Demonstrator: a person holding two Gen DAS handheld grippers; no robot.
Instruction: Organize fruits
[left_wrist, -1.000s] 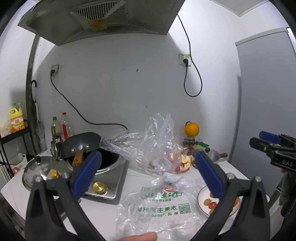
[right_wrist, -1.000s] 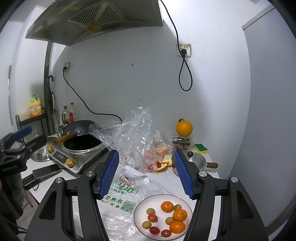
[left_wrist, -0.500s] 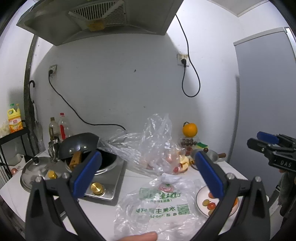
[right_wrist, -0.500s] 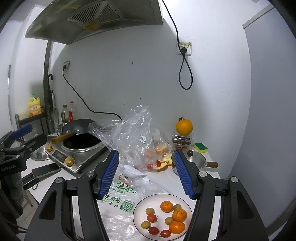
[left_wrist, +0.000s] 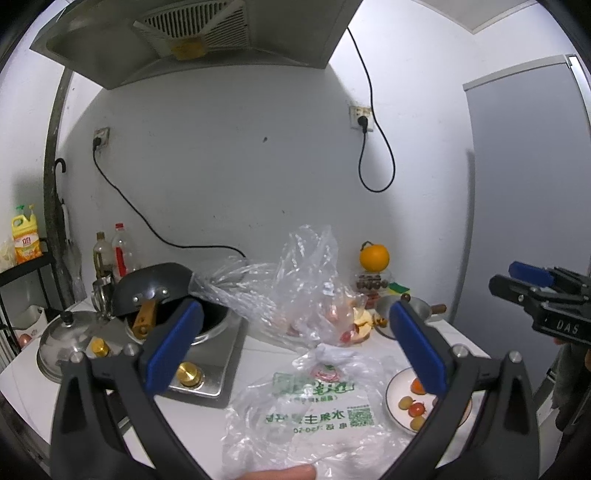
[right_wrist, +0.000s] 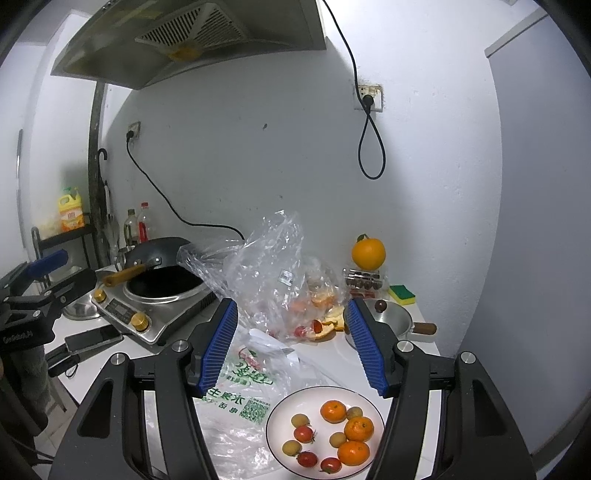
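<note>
A white plate (right_wrist: 280, 421) near the counter's front holds several small oranges (right_wrist: 357, 429), cherry tomatoes (right_wrist: 303, 434) and pale longans (right_wrist: 300, 420); it also shows in the left wrist view (left_wrist: 392, 391). A clear bag printed in green (right_wrist: 236, 395) lies flat left of the plate, also in the left wrist view (left_wrist: 314, 406). A crumpled clear bag (right_wrist: 273, 266) with peel and fruit scraps stands behind. A large orange (right_wrist: 368, 253) sits on a box at the back. My left gripper (left_wrist: 295, 350) and right gripper (right_wrist: 291, 347) are both open, empty, above the counter.
An induction cooker with a black wok (right_wrist: 159, 284) stands at the left, a metal lid (left_wrist: 66, 343) beside it. A small steel pan (right_wrist: 391, 321) and a sponge (right_wrist: 402, 293) are at the back right. A phone (right_wrist: 92, 338) lies at the counter's left edge. Bottles (left_wrist: 118, 251) stand by the wall.
Both grippers have risen slightly, so the counter sits a little lower in both views. Both stay open and empty. Nothing on the counter moved.
</note>
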